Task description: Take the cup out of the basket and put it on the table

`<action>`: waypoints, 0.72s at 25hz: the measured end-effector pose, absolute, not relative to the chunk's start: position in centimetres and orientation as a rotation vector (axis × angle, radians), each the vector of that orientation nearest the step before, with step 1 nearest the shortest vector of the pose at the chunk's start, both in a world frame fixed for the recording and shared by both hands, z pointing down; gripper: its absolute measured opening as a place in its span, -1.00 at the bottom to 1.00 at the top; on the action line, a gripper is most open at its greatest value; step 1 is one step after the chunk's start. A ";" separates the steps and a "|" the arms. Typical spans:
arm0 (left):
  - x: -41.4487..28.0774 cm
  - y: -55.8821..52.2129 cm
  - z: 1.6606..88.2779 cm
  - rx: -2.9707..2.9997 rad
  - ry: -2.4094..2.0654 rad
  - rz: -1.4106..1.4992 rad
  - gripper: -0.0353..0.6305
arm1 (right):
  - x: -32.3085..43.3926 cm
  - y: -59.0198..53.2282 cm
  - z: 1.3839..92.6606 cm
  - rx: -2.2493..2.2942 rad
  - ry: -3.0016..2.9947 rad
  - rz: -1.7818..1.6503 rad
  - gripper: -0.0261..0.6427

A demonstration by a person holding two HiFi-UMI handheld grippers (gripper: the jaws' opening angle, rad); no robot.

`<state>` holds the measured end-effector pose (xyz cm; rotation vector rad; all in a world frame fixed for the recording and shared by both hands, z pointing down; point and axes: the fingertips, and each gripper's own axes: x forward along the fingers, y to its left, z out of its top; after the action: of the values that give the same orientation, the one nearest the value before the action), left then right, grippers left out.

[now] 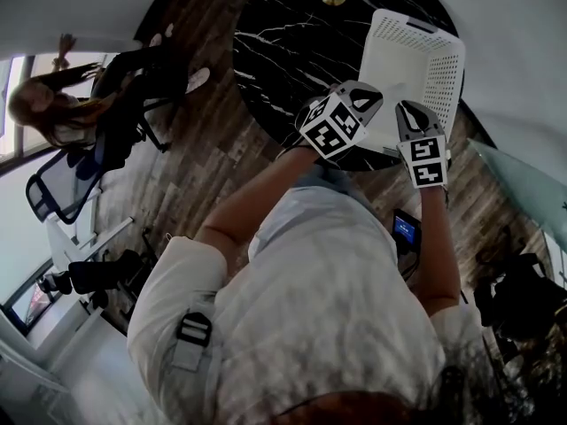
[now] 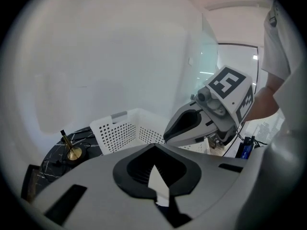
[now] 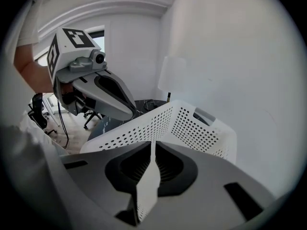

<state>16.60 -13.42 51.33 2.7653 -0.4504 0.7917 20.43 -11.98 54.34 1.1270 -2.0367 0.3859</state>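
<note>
The left gripper (image 1: pixel 361 97) & right gripper (image 1: pixel 410 113) hover at the near rim of the white perforated basket (image 1: pixel 446 65), at the right edge of the marble table (image 1: pixel 283 34). Both have jaws pressed together and nothing pinched, prob. just arriving. No cup shows in any view.

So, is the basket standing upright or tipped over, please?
Upright: the basket stands on the table, with its open side facing up.

Right tongs (image 3: pixel 152 147) closed; white perforated basket (image 3: pixel 201 128) just ahead
</note>
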 end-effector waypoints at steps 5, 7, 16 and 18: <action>17.2 -13.8 52.2 2.776 -0.425 0.863 -0.88 | 20.9 -12.5 55.8 1.087 -2.001 0.400 -0.89; 17.4 -13.8 52.5 2.772 -0.414 0.885 -0.88 | 21.1 -12.6 56.6 1.069 -1.983 0.413 -0.89; 18.5 -14.1 54.1 2.788 -0.347 1.024 -0.88 | 21.4 -12.9 60.3 0.973 -1.923 0.489 -0.81; 18.6 -14.1 54.4 2.794 -0.336 1.050 -0.88 | 21.6 -12.9 61.0 0.953 -1.900 0.495 -0.80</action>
<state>18.61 -14.13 54.39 2.7945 -0.3361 1.0504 21.60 -12.92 61.04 0.9528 -1.8998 0.4945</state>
